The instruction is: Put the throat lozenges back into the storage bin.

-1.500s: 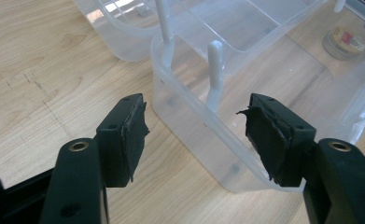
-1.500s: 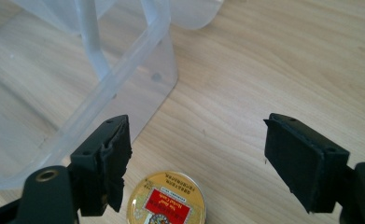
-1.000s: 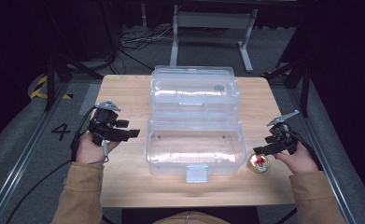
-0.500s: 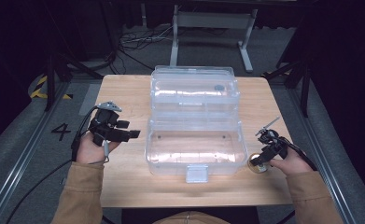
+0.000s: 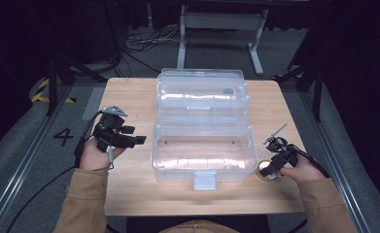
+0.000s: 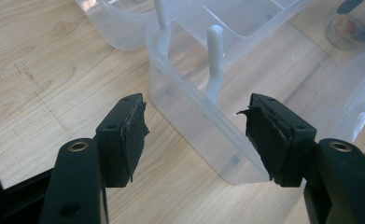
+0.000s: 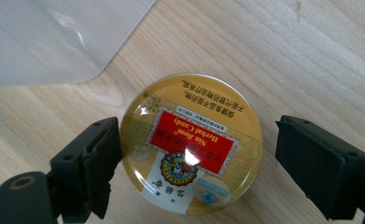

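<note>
1. Candy tin (image 7: 192, 144), round w/ gold lid and red label, lies flat on the wooden table (image 5: 129, 204) at the person's right, just beside the front right corner of the clear plastic box (image 5: 204, 145); in the high view the tin (image 5: 265, 171) sits under the right gripper (image 5: 271, 167).
2. Step in hand, as I judge it: lining up a grasp on the tin; right gripper (image 7: 196, 161) points down over it, tongs spread wide, one pad to each side of the lid; the near pad looks almost touching the rim, the far pad stands apart; nothing pinched yet.
3. Left gripper (image 5: 129, 138) hovers at the left of the box, tongs spread and empty, aimed at the box's side wall (image 6: 203, 126); box lid stands open toward the back, tray looks empty.
4. Next move likely calls for: easing down so the pads meet the tin's side wall, centring it, then squeezing across its width; the tin is low and slick, so a shallow bite could slip; after that, prob. a lift over the box wall and into the tray.
5. Vs a second ago: right hand has dropped from a level pose beside the tin to a downward pose over it; its tongs have just been opening to full spread w/ the tin between them; left hand, box and tin unmoved.
</note>
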{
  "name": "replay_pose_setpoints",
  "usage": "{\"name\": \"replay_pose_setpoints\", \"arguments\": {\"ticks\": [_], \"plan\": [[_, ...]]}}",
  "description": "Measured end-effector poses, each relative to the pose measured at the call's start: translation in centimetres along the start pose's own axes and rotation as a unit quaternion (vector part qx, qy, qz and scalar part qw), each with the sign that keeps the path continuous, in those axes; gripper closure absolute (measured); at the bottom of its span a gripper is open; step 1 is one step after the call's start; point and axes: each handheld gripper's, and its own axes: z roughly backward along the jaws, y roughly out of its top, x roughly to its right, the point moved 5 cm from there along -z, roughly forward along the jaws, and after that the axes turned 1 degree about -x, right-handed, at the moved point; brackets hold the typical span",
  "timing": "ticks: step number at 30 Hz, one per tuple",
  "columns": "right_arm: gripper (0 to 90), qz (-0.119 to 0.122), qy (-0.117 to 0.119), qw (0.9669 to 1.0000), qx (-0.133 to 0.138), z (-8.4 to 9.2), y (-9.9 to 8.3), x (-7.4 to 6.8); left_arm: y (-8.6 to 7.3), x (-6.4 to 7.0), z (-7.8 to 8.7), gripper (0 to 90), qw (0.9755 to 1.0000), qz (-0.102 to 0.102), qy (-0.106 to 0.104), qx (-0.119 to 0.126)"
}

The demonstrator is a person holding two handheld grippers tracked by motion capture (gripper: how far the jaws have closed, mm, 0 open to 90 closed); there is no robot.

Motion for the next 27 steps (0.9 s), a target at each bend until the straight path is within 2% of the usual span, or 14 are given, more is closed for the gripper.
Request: {"name": "replay_pose_setpoints", "arguments": {"ticks": [3, 8, 15, 16, 22, 27], "plan": [[14.1, 0.005, 0.007, 0.9999, -0.009, -0.1, 0.0, -0.4, 0.0, -0.1, 0.0, 38.1, 1.0, -0.005, 0.0, -0.002], [13.5, 0.013, 0.005, 0.9997, -0.023, -0.6, 0.1, -0.7, 0.0, 0.0, -0.1, 38.1, 1.0, -0.002, 0.0, -0.003], [14.5, 0.015, -0.016, 0.9989, -0.042, -1.4, 0.0, -0.5, -0.1, -0.1, -0.1, 38.0, 1.0, -0.001, -0.001, -0.004], [14.7, 0.02, -0.026, 0.9983, -0.048, -1.7, 0.0, -0.6, -0.1, -0.1, -0.2, 38.0, 1.0, -0.002, -0.001, -0.006], [19.7, 0.031, -0.031, 0.9981, -0.044, -1.6, 0.1, -0.7, -0.1, -0.1, -0.2, 38.0, 1.0, -0.001, -0.002, -0.006], [20.1, 0.031, -0.033, 0.9979, -0.047, -1.6, 0.2, -0.7, -0.1, -0.1, -0.2, 37.9, 1.0, -0.001, -0.001, -0.006]]}}
